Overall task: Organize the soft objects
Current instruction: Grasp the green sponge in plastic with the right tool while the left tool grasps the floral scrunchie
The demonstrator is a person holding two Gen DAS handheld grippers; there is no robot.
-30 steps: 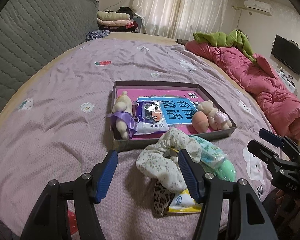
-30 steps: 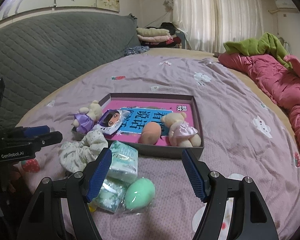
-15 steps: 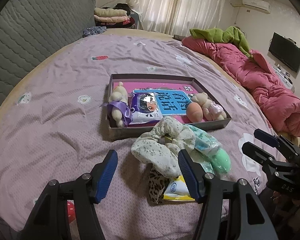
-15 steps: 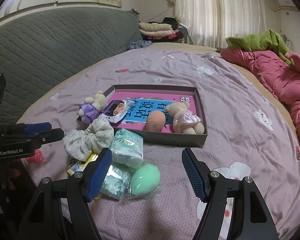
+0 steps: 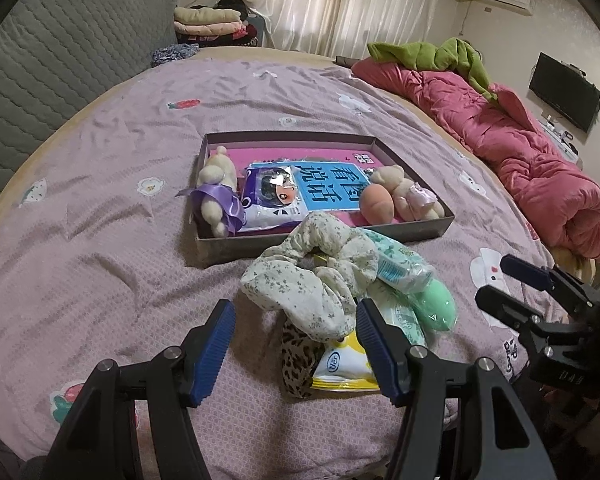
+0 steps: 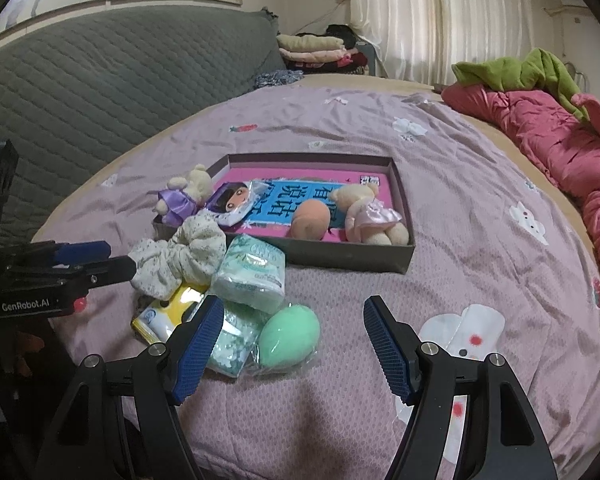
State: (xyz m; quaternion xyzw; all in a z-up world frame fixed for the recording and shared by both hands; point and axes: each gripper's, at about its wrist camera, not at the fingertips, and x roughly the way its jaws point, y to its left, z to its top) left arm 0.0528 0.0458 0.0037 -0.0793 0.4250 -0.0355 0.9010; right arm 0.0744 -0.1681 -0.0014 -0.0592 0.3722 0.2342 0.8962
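A shallow grey box (image 5: 324,242) (image 6: 352,254) on the bed holds a bear in purple (image 5: 216,196), a bear in pink (image 6: 366,216), an orange sponge (image 6: 310,220), a doll packet (image 5: 272,196) and a blue book. In front of it lies a pile: a floral scrunchie (image 5: 312,280) (image 6: 180,252), tissue packs (image 6: 252,272), a green egg sponge (image 6: 288,336) (image 5: 436,304), a yellow packet (image 5: 344,364) and a leopard scrunchie (image 5: 296,356). My left gripper (image 5: 294,336) is open just short of the floral scrunchie. My right gripper (image 6: 292,340) is open near the green sponge.
The bed has a mauve patterned cover (image 5: 100,208). A red quilt (image 5: 512,148) with a green garment lies along the right side. A grey padded headboard (image 6: 80,92) is at the left, folded clothes (image 6: 312,48) at the back.
Both views have tipped slightly downward, so the box and pile sit higher in frame. Nothing has been taken hold of; both grippers stay open.
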